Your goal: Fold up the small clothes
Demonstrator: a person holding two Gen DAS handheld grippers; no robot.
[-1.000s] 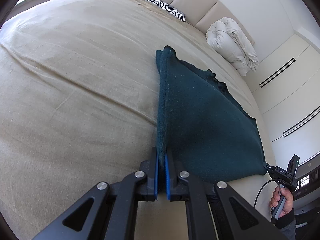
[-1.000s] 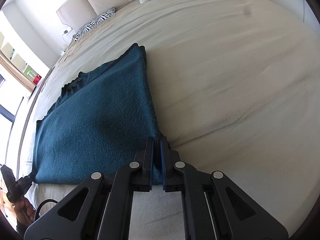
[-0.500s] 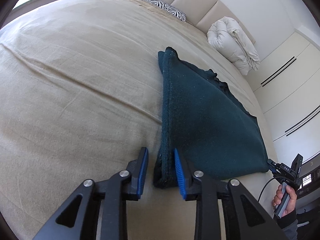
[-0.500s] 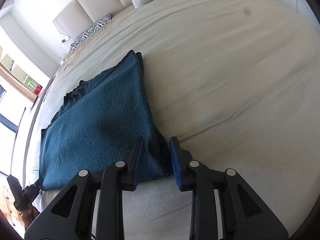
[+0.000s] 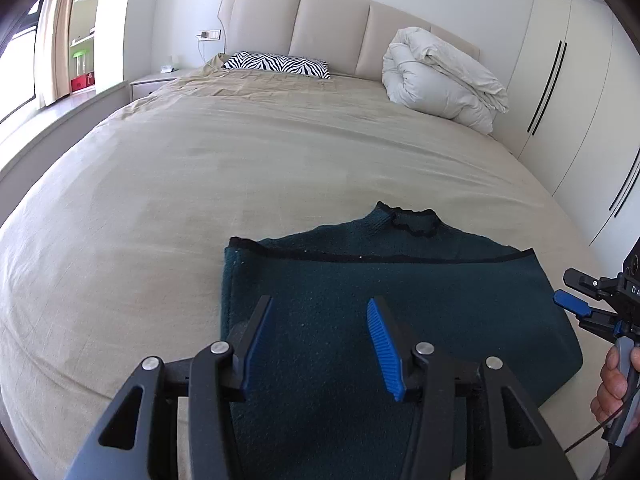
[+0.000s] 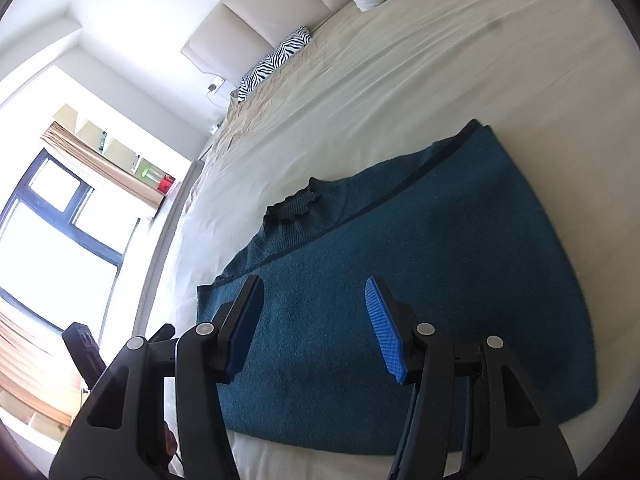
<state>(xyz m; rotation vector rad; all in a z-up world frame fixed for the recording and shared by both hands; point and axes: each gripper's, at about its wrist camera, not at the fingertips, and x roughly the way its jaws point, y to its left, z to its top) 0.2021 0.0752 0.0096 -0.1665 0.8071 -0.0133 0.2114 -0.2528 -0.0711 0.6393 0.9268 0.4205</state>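
A dark teal knitted sweater (image 5: 400, 300) lies folded flat on the beige bed (image 5: 200, 180), its collar toward the headboard and a dark hem band across it. My left gripper (image 5: 319, 302) hovers above the sweater's near left part. Its jaws are opening and hold nothing. In the right wrist view my right gripper (image 6: 314, 282) hangs over the same sweater (image 6: 460, 248), jaws opening too, with no cloth pinched. The right gripper (image 5: 576, 308) also shows at the left view's right edge, held by a hand (image 5: 612, 380).
A zebra-print pillow (image 5: 276, 65) and a rolled white duvet (image 5: 440, 80) lie at the padded headboard. Wardrobe doors (image 5: 580, 100) line the right side. A window (image 6: 48, 220) and shelves are on the left. Bare sheet surrounds the sweater.
Both grippers were shut on the sweater's near edge. They let go, opened, then rose and drew back. The sweater now rests folded on the bed.
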